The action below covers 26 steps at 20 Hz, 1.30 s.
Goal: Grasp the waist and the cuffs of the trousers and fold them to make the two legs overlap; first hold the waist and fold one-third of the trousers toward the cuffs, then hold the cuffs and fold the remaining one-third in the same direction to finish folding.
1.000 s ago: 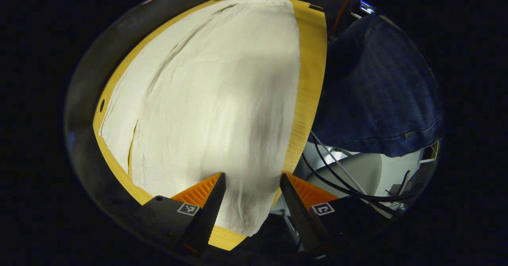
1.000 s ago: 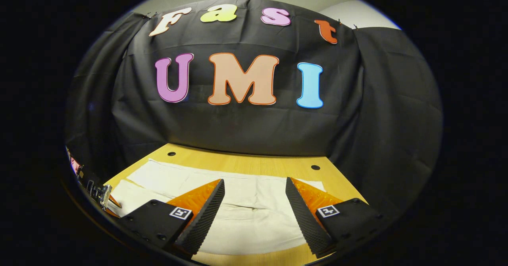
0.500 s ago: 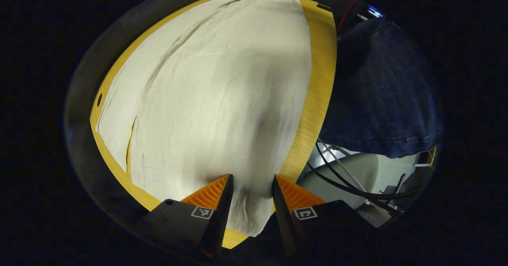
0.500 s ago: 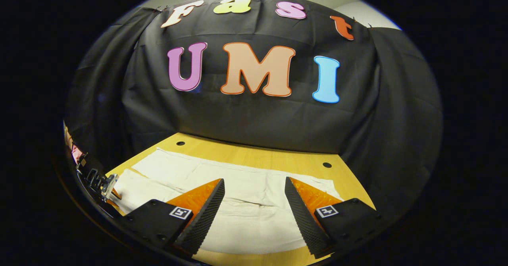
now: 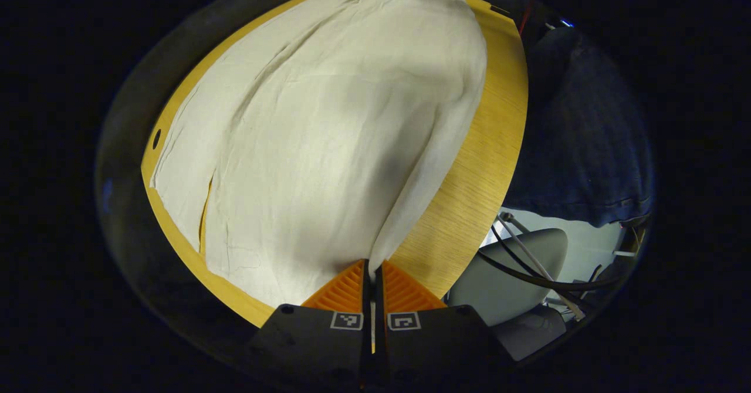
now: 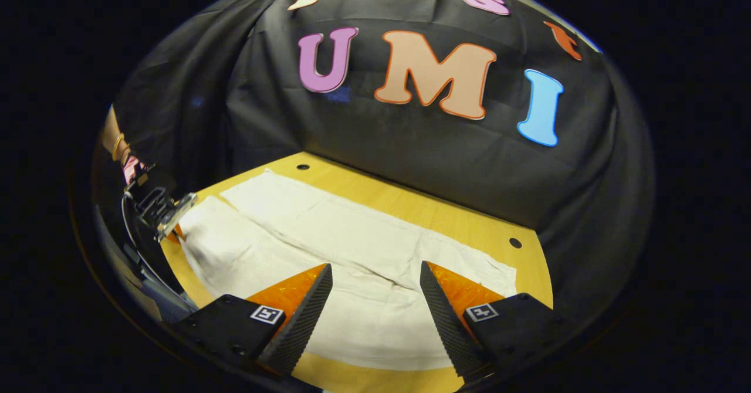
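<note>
Left gripper view has the left gripper (image 5: 371, 275) at the bottom centre, its jaws pressed together and pinching an edge of the cream trousers (image 5: 317, 141), which lie spread over the wooden table (image 5: 469, 205). Right gripper view shows the right gripper (image 6: 375, 308) at the bottom with jaws spread wide above the trousers (image 6: 352, 252).

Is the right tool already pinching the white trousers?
No, in the right gripper view the right tool hangs open over the trousers, its two fingers spread wide apart.
</note>
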Motion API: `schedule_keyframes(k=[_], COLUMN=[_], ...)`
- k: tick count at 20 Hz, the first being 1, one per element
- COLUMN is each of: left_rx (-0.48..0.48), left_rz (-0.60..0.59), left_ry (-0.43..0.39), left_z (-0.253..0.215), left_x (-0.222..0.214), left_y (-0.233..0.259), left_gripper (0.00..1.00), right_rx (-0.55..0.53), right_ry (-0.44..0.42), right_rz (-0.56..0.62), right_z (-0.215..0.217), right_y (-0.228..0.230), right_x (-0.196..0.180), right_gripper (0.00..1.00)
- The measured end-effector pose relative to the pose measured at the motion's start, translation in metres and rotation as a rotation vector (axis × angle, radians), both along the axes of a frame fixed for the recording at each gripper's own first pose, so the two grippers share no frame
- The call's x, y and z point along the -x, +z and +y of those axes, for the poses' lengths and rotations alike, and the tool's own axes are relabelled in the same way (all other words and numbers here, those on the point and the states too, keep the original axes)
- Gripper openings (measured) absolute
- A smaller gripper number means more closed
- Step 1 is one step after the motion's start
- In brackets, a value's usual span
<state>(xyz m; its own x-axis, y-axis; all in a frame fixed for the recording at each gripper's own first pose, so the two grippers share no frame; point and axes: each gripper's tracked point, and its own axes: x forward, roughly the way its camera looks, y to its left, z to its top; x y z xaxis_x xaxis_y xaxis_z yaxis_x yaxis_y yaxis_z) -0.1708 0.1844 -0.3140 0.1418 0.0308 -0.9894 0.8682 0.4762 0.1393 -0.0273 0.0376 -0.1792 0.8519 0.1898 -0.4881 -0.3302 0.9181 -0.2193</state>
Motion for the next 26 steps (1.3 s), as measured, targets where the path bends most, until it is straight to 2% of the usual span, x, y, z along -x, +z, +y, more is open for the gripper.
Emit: schedule_keyframes(k=[7,9,12,13,19,20,23,26], left_rx=[-0.038,-0.053,-0.08,-0.089,-0.141,-0.149,-0.168,-0.165], left_rz=[-0.019,-0.026,-0.034,-0.037,-0.067,-0.074,-0.086,-0.077], left_ry=[0.024,0.029,0.035,0.036,0.058,0.055,0.035,0.051], left_z=[-0.001,-0.001,-0.001,0.0,0.0,0.0,0.0,-0.001], left_x=[0.0,0.001,0.001,0.001,0.0,0.0,0.001,0.001], left_y=[-0.001,-0.001,-0.002,-0.003,-0.004,-0.003,-0.004,-0.004], left_gripper=[0.01,0.01,0.01,0.01,0.01,0.01,0.0,0.01], right_rx=[0.25,0.337,0.41,0.432,0.457,0.456,0.465,0.474], right_ry=[0.198,0.26,0.336,0.357,0.423,0.433,0.472,0.51], right_rz=[0.285,0.352,0.458,0.488,0.652,0.667,0.716,0.749], right_z=[-0.072,-0.098,-0.124,-0.133,-0.161,-0.162,-0.16,-0.158], right_y=[-0.091,-0.109,-0.131,-0.139,-0.172,-0.175,-0.185,-0.189], right_x=[0.035,0.043,0.06,0.065,0.07,0.071,0.073,0.077], right_gripper=[0.98,0.96,0.99,0.96,0.98,0.96,0.98,0.94])
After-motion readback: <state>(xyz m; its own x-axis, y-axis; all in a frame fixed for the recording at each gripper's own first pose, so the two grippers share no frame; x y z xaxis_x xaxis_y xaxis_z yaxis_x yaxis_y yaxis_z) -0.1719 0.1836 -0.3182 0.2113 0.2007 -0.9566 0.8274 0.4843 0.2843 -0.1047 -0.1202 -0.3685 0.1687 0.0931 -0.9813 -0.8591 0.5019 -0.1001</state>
